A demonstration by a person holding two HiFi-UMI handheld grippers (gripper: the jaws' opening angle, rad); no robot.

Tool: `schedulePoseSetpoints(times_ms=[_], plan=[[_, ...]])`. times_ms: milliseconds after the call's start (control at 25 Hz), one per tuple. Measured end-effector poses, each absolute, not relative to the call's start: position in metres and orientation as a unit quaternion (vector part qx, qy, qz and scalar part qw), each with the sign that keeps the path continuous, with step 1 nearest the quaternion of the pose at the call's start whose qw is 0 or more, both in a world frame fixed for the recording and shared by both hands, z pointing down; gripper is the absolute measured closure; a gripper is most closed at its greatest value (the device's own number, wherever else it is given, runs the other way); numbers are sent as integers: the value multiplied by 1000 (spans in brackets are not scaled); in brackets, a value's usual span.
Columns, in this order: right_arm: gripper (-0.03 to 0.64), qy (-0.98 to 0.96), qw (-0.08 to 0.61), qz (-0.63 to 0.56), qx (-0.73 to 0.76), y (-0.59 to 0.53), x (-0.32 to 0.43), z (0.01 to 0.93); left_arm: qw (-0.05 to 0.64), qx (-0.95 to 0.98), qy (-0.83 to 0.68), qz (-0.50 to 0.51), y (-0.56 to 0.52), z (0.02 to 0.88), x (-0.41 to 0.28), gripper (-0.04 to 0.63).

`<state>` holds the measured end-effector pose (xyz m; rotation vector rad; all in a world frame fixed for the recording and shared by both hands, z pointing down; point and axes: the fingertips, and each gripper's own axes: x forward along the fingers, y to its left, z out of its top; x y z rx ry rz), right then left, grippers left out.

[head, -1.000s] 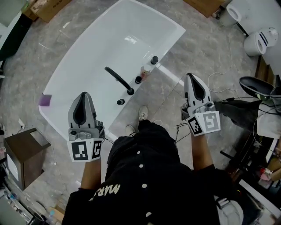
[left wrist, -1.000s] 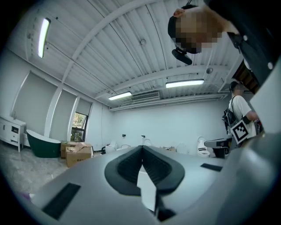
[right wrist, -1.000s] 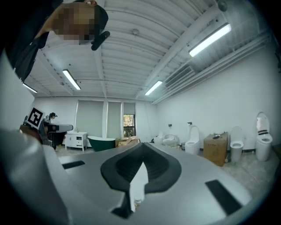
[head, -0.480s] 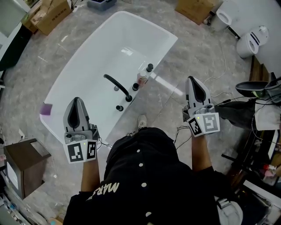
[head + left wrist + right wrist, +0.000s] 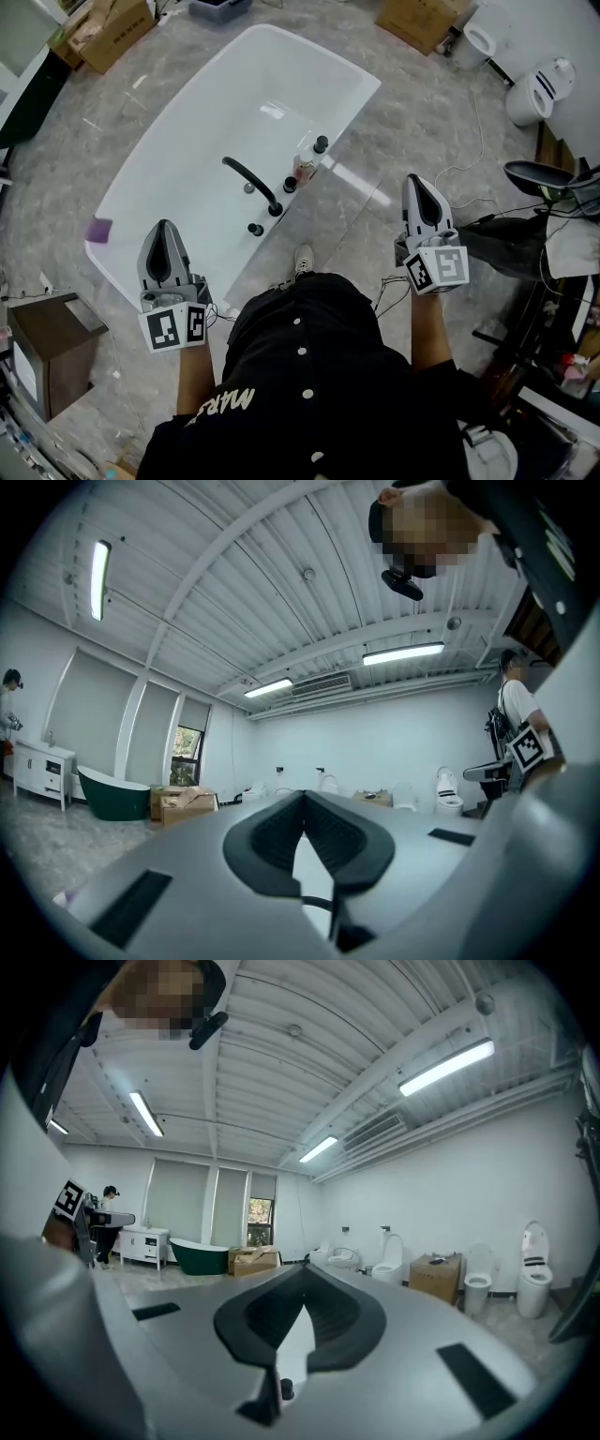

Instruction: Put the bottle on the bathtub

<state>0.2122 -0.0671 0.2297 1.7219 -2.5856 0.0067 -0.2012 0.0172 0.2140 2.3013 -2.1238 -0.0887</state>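
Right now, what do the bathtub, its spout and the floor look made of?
Bathtub: white glossy acrylic or ceramic, judging by the bright highlights. Spout: matte black, probably coated metal. Floor: polished grey marble-look stone or tile, veined and reflective.

Sanitary-ware showroom, toilets (image 5: 532,1282) lining up in a row, white bathtub (image 5: 216,112) and green tub (image 5: 200,1256) standing loose on grey floor (image 5: 84,141); cardboard boxes (image 5: 105,26) sitting around

A small clear pinkish bottle (image 5: 303,169) stands upright on the long rim of the white, empty bathtub (image 5: 197,131), between two black knobs (image 5: 321,143).
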Motion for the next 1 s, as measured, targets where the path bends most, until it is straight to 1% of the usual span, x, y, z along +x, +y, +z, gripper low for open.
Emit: schedulePoseSetpoints(times_ms=[1000], plan=[[615, -844, 22, 3, 536, -72, 202, 242, -7, 743, -668, -27, 13, 208, -186, 584]])
